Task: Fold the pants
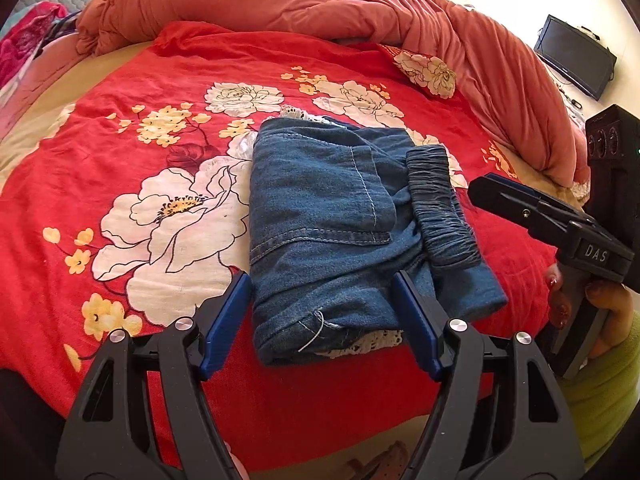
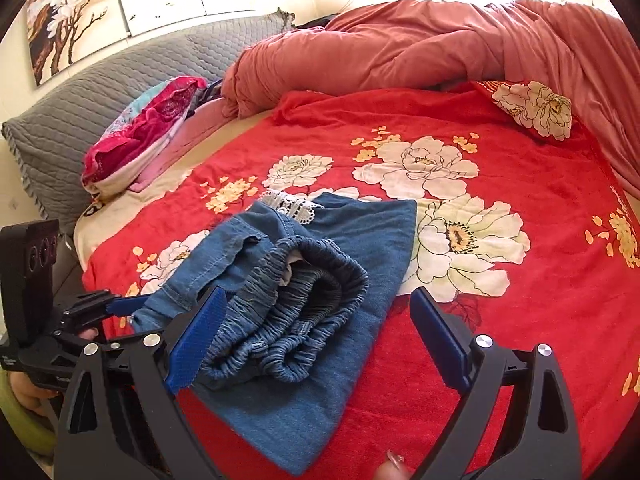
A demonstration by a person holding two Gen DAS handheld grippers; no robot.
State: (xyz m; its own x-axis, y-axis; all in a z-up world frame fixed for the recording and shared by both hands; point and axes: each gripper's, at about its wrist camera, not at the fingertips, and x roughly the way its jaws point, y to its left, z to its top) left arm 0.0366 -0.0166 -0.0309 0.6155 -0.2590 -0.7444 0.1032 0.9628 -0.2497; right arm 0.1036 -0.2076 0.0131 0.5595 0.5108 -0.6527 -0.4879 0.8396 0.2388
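Blue denim pants lie folded into a compact bundle on the red floral blanket. The elastic waistband lies on top at its right, and white lace trim peeks out at the near and far ends. My left gripper is open and empty, its blue pads straddling the bundle's near end. My right gripper is open and empty above the waistband side of the pants. It also shows in the left wrist view, right of the bundle.
A bunched salmon duvet lies along the far side of the bed. A pink patterned cloth and a grey quilted headboard are at the left. A dark monitor stands at the far right.
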